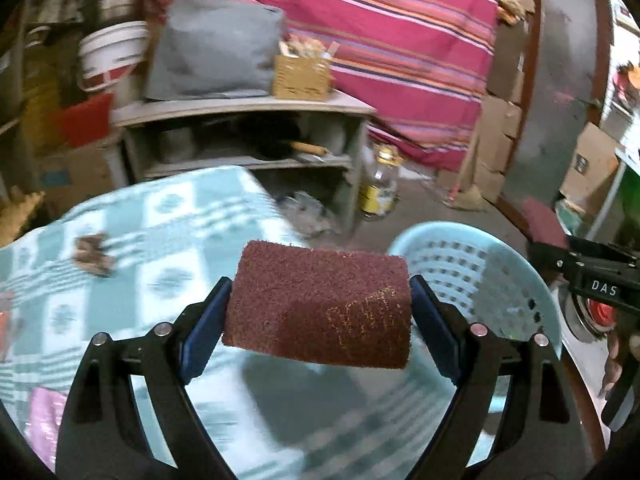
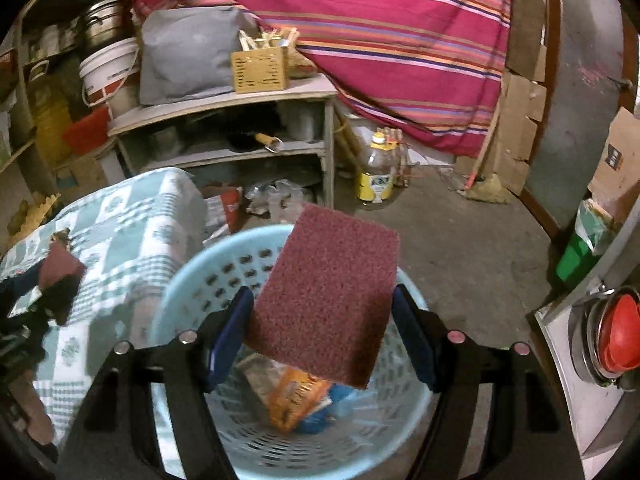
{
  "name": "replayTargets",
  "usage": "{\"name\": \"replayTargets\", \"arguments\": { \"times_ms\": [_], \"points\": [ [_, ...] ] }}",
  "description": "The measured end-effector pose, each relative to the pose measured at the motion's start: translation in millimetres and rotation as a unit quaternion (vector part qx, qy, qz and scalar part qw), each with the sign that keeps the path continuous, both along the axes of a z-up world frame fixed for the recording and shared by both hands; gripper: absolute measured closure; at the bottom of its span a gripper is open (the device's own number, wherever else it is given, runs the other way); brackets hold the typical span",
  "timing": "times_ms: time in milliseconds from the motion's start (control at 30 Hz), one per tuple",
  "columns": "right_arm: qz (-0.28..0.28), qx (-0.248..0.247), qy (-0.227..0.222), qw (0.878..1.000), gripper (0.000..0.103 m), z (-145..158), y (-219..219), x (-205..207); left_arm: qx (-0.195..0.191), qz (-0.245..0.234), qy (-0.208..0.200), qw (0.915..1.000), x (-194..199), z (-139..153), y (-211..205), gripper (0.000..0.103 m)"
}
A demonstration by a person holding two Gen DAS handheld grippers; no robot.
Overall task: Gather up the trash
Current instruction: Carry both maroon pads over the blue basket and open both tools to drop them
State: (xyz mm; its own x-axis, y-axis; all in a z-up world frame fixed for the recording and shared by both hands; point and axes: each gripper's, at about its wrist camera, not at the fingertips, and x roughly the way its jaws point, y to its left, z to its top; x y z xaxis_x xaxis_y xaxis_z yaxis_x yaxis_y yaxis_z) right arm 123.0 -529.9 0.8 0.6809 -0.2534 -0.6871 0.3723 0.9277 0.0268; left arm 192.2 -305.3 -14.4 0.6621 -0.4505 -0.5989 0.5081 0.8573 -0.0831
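The left hand-held gripper (image 1: 320, 316) is clamped on a dark red scouring pad (image 1: 318, 304), pinched by its two short sides between the blue pads and held flat above the checked cloth (image 1: 132, 232) of the counter; the light blue basket (image 1: 472, 264) sits lower right of it, so I judge the step is to carry the pad rightward over the rim before letting go; release too early and it lands on the cloth or the floor. A brown scrap (image 1: 93, 253) lies further left on the cloth, probably next to collect.

The right hand-held gripper (image 2: 323, 316) holds a second reddish pad (image 2: 328, 296), tilted and directly over the basket (image 2: 192, 280), which already contains an orange wrapper (image 2: 298, 396) and something blue; opening the jaws here should drop it cleanly inside. The pad looks light and stiff, so it may stick to one finger; a wider opening would help.

Around: a shelf unit (image 2: 224, 120), a yellow-labelled bottle (image 2: 376, 176) on the floor, a striped cloth (image 2: 380, 32); nothing blocks either drop, though the two grippers sit close and could collide over the basket.
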Motion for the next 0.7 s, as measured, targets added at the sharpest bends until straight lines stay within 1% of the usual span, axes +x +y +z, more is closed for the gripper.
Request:
{"name": "replayTargets", "arguments": {
  "times_ms": [67,267,433,567,633,700],
  "points": [
    [-0.008,0.007,-0.002,1.000,0.033,-4,-13,-7,0.005,-0.017,-0.001,0.9998,-5,-6,-26,0.018],
    [-0.023,0.032,-0.010,0.999,0.033,-11,-37,-17,0.009,-0.050,0.005,0.9987,-13,-13,-81,0.018],
    [-0.037,0.032,-0.008,0.999,0.033,-12,-48,-25,0.010,-0.065,0.005,0.9978,-11,-8,-101,0.018],
    [-0.037,0.037,-0.012,0.999,0.033,-12,-51,-27,0.010,-0.070,0.006,0.9975,-7,-3,-108,0.017],
    [-0.034,0.036,-0.010,0.999,0.033,-12,-51,-26,0.006,-0.071,0.007,0.9974,-6,2,-108,0.011],
    [-0.030,0.034,-0.008,0.999,0.033,-12,-49,-25,0.001,-0.068,0.000,0.9977,-6,6,-107,0.007]
  ]
}}
